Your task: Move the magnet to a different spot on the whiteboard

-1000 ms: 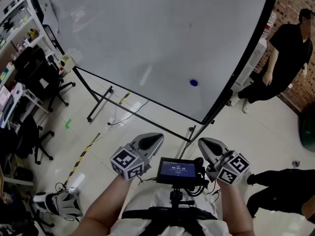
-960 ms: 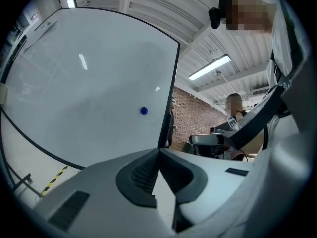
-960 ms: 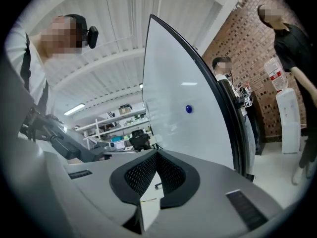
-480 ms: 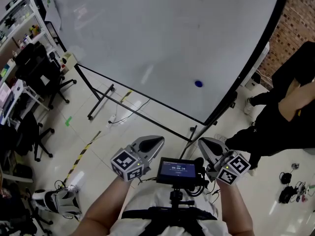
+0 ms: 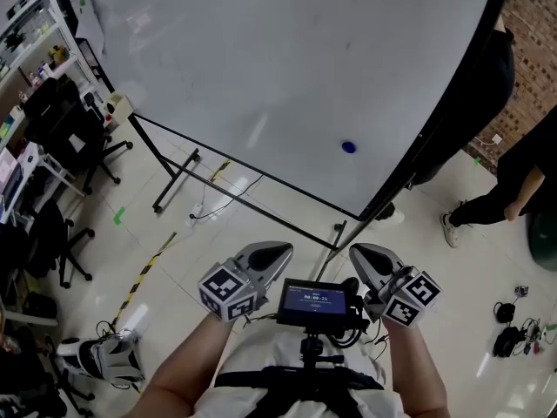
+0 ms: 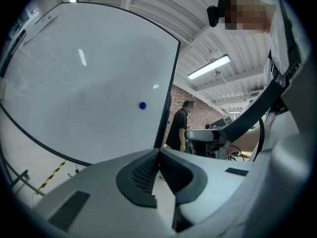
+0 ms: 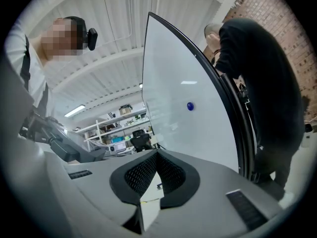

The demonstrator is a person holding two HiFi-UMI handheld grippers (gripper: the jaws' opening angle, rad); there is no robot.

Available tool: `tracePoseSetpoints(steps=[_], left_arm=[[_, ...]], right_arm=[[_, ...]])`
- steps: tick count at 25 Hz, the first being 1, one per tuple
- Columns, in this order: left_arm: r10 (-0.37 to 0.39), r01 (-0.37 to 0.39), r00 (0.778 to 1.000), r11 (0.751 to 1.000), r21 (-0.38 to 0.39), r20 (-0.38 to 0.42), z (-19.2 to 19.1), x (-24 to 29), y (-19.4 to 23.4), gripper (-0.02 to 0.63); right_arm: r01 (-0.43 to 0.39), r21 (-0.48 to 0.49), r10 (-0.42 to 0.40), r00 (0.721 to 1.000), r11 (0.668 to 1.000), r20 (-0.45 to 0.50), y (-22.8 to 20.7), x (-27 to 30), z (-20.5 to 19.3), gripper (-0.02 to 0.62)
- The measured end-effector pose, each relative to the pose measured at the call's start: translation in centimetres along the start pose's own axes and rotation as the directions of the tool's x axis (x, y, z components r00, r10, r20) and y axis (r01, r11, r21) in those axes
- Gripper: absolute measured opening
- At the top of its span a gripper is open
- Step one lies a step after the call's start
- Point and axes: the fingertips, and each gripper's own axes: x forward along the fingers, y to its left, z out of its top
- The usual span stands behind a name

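The magnet (image 5: pixel 348 147), a small blue disc, clings to the whiteboard (image 5: pixel 261 50) low down toward its bottom right corner. It sits a little in from the black frame, with bare white board all round it, and nothing touches it.

The person stands back from the board with both tools drawn in close to the chest, either side of the small screen (image 5: pixel 315 301) on the harness. The tips are aimed forward at the board. The left gripper (image 5: pixel 277 252) has its fingers (image 6: pixel 138 175) pressed together at the tips with nothing between them. The right gripper (image 5: pixel 359 254) is the same, fingers together and empty.

Held in like that, I'd say they are simply at rest. They are well apart from the magnet, with a stretch of floor (image 5: pixel 261 216) and the board's black stand (image 5: pixel 174 177) between.

The scene would fit a magnet waiting to be fetched as well as one set at its new place and let go. Nothing on the board tells which.

A person in dark clothes (image 7: pixel 257 83) is beyond the board's right edge, clear of its front face and, I judge, no hindrance to a reach toward the disc.
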Motion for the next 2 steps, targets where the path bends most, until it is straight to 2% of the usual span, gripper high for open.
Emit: tracePoseSetpoints(steps=[2], left_arm=[[-0.004,0.004,1.0,1.0,0.0,0.001,0.08,0.18,0.22,0.031]], right_arm=[[0.004,0.006,-0.005,1.0,1.0,0.003,-0.19,0.13,0.04,0.029]])
